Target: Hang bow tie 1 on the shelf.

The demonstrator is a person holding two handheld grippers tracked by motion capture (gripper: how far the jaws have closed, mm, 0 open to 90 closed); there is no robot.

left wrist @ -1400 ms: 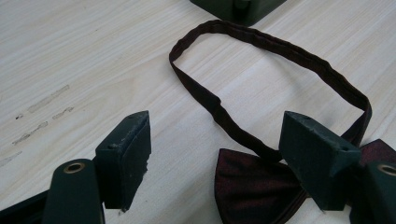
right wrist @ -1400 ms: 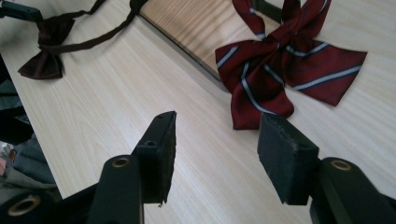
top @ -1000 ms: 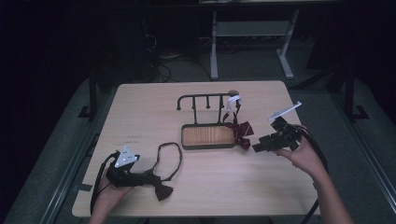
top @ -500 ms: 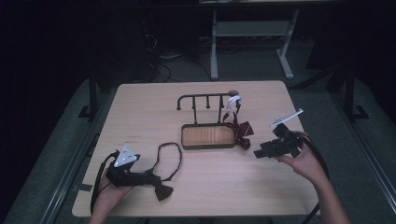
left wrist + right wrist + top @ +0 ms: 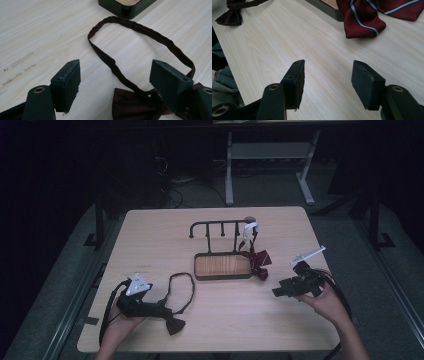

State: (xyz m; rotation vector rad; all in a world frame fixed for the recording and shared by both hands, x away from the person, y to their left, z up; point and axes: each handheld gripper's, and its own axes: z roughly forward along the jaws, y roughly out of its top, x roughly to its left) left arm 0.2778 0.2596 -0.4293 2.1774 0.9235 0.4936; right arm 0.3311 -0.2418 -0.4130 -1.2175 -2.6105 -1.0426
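Near left, the left gripper (image 5: pixel 115 77), jaws spread, straddles the dark bow tie (image 5: pixel 135 105) on the table (image 5: pixel 150 235). Right gripper (image 5: pixel 327 82), jaws spread, faces the striped bow tie (image 5: pixel 364 17) beside the rack (image 5: pixel 222 266).

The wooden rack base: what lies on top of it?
The rack base shows a bare wood panel in the high view. The striped bow tie hangs at its right edge and may cover that corner; what is beneath it is hidden.
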